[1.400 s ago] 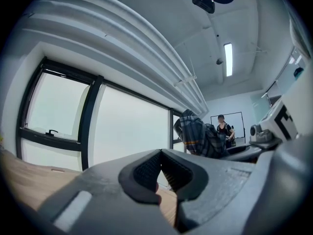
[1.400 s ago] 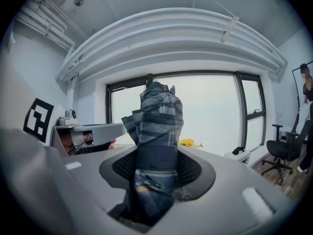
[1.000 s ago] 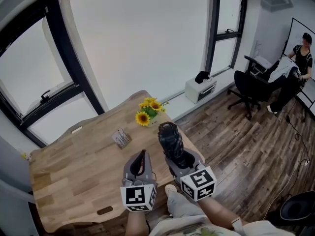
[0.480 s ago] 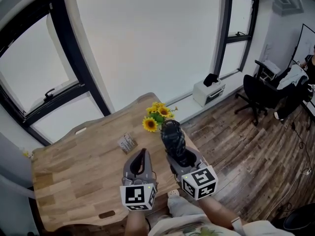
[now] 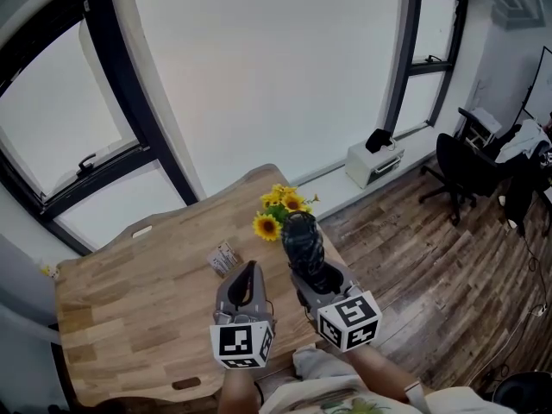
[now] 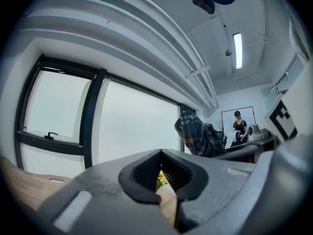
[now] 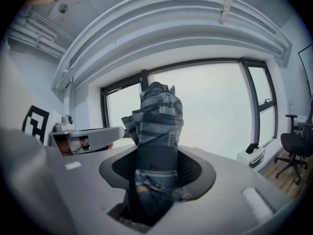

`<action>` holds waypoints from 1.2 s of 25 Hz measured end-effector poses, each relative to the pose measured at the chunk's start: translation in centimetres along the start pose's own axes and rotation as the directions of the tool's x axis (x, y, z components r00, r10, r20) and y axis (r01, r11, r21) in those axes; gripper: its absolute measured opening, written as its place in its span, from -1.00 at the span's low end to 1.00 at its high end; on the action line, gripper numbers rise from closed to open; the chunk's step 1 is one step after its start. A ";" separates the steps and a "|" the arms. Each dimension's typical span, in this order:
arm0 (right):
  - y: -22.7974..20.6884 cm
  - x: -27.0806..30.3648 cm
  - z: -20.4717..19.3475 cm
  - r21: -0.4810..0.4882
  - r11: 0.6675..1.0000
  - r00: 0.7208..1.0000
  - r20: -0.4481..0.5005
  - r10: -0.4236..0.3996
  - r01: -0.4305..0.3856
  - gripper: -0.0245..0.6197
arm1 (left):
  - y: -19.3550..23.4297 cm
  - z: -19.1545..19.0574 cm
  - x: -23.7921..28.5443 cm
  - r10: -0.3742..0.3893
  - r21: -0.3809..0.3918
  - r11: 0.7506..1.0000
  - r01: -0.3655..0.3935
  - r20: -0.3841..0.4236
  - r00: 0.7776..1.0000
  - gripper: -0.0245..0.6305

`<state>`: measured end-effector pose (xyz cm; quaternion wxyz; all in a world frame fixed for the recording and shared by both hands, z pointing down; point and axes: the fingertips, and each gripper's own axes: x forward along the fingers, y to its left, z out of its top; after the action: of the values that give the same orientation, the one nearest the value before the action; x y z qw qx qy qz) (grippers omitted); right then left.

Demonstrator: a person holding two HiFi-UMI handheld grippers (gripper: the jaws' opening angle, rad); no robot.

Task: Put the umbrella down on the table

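The folded plaid umbrella [image 5: 300,241] stands in my right gripper [image 5: 321,279], which is shut on its lower end; it points up and away over the near right edge of the wooden table [image 5: 129,304]. In the right gripper view the umbrella [image 7: 157,115] fills the gap between the jaws of my right gripper [image 7: 156,169]. My left gripper [image 5: 249,272] hovers beside it over the table's near edge, shut and holding nothing. In the left gripper view my left gripper [image 6: 161,174] has its tips together, with the umbrella [image 6: 196,135] off to the right.
A bunch of sunflowers [image 5: 279,213] and a small card stand [image 5: 223,257] sit on the table just beyond the grippers. Big windows rise behind the table. A white box [image 5: 374,158] and an office chair [image 5: 470,166] stand on the wooden floor at the right.
Both grippers have travelled level with the umbrella still held; the table, sunflowers and card stand have drawn closer in the head view. The person at the far right has slid out of view.
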<state>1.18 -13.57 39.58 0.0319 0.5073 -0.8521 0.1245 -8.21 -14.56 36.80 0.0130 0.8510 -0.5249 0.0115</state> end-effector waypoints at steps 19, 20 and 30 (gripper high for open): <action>-3.8 7.1 -1.8 0.024 0.992 0.989 -0.076 0.124 -0.122 -0.30 | 3.2 -2.5 7.0 0.085 0.021 0.996 -0.084 -0.049 0.995 -0.91; -3.9 7.4 -1.9 0.027 0.991 0.988 -0.080 0.131 -0.129 -0.30 | 3.4 -2.6 7.0 0.092 0.023 0.996 -0.091 -0.052 0.994 -0.91; -2.9 9.2 -4.6 0.020 0.971 0.955 -0.175 0.238 -0.239 -0.30 | 5.0 -4.7 6.3 0.150 0.009 0.989 -0.150 -0.097 0.984 -0.91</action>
<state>-1.05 -21.60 46.22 0.0922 0.3878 -0.9010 0.1712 -9.87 -22.24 41.80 0.0369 0.8075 -0.5862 0.0544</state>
